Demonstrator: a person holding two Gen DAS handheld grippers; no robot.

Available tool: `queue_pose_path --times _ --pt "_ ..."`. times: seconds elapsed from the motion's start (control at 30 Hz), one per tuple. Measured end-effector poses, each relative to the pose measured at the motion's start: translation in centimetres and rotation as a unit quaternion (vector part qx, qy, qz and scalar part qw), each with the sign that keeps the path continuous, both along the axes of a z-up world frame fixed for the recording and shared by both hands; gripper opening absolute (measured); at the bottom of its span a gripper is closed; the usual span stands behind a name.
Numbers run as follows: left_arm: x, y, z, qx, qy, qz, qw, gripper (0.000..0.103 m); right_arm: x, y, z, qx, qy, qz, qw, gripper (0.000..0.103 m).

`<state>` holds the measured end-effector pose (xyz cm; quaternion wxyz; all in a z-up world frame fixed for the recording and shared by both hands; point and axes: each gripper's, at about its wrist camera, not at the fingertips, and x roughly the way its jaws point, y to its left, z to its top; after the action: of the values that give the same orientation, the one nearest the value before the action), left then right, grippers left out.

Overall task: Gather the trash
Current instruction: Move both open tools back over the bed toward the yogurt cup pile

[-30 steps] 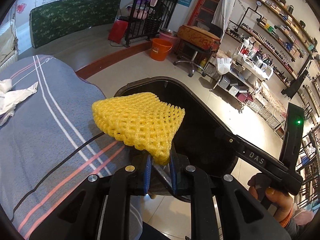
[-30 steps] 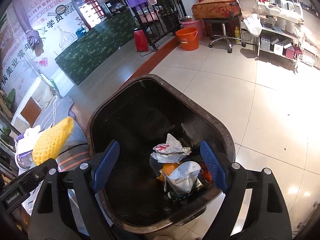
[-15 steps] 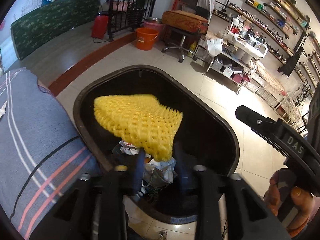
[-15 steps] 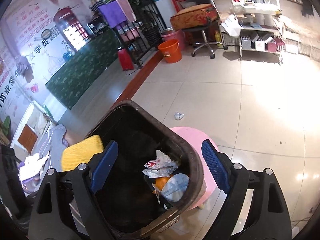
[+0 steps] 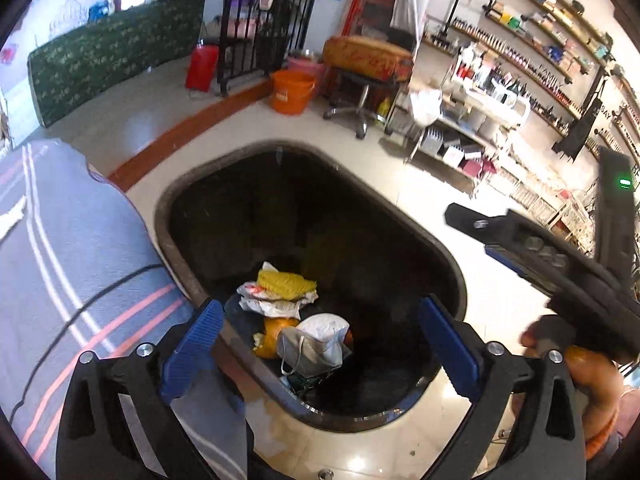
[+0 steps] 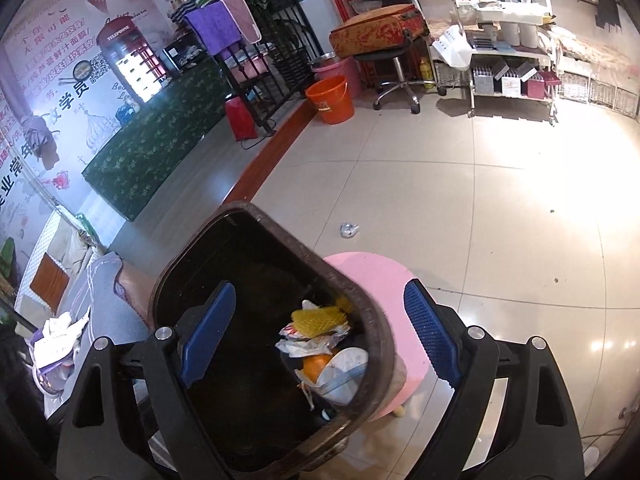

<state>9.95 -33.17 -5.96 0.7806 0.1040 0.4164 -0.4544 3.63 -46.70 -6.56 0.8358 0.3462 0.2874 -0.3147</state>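
We log the dark bin (image 5: 452,264) first, the largest item: a rounded-rectangular tub with a scuffed brown rim and matt black walls, filling the centre of the left wrist view and the lower middle of the right wrist view. We judge it sits close against the bed so that trash lifted off the bedding needs only a short carry

The bed (image 5: 60,248), left of frame, wears a soft grey cover with white and salmon stripes; a thin black cable crosses it. A pink stool (image 6: 380,276), smooth and round-topped, stands just beside the bin's far wall in the right wrist view

The left gripper (image 5: 316,344) hangs over the bin mouth, its ribbed blue jaws having just been opening and now spread wide with nothing between them. The right gripper (image 6: 320,332) also stands spread and empty, aimed into the same bin; in the left wrist view its black body juts in at the right, gripped by a hand (image 5: 592,372)

The yellow foam net (image 5: 286,282), a springy lattice sleeve, now lies folded on top of the pile inside the bin, lower centre. Beneath it: crinkled wrappers (image 5: 272,304), an orange peel or fruit (image 5: 276,330), a limp white mask (image 5: 316,346)

Smallest: crumpled white papers (image 6: 60,332) on the bed at lower left, and a shiny scrap (image 6: 349,229) on the floor tiles, both presumably uncollected
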Motion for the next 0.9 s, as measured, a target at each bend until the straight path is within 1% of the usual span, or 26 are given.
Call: queue_pose_path --times 0.07,0.23,0.33,0.47,0.6,0.7,0.8,0.9 --pt "-0.1 0.8 0.4 -0.008 -0.002 0.006 0.9999 0.097 0.4 0.5 0.3 -0.006 -0.003 0.007 1.000 0.085" --pt "0.9 3.4 0.6 -0.014 0.007 0.045 0.9989 0.097 0.9 1.2 0.9 -0.013 -0.002 0.014 1.000 0.085" --pt "1.8 5.4 0.4 -0.018 0.022 0.072 0.9970 0.097 1.3 1.7 0.9 -0.010 0.000 0.023 1.000 0.085" --pt "2.4 7.9 0.3 -0.019 0.027 0.104 0.9940 0.097 2.3 3.0 0.9 -0.010 0.001 0.047 0.999 0.085" --pt "3.0 10.4 0.6 -0.021 0.020 0.138 0.9901 0.097 4.0 5.0 1.0 -0.012 0.000 0.076 0.997 0.085" --pt "3.4 12.0 0.9 -0.015 0.008 0.166 0.9860 0.097 5.1 6.4 1.2 -0.017 -0.002 0.099 0.995 0.085" --pt "3.6 13.5 1.1 -0.018 0.005 0.188 0.9821 0.097 6.5 8.0 1.2 -0.014 0.001 0.126 0.992 0.086" --pt "3.7 15.1 1.2 -0.017 -0.007 0.206 0.9783 0.097 7.7 9.7 1.0 -0.012 0.003 0.155 0.988 0.086"
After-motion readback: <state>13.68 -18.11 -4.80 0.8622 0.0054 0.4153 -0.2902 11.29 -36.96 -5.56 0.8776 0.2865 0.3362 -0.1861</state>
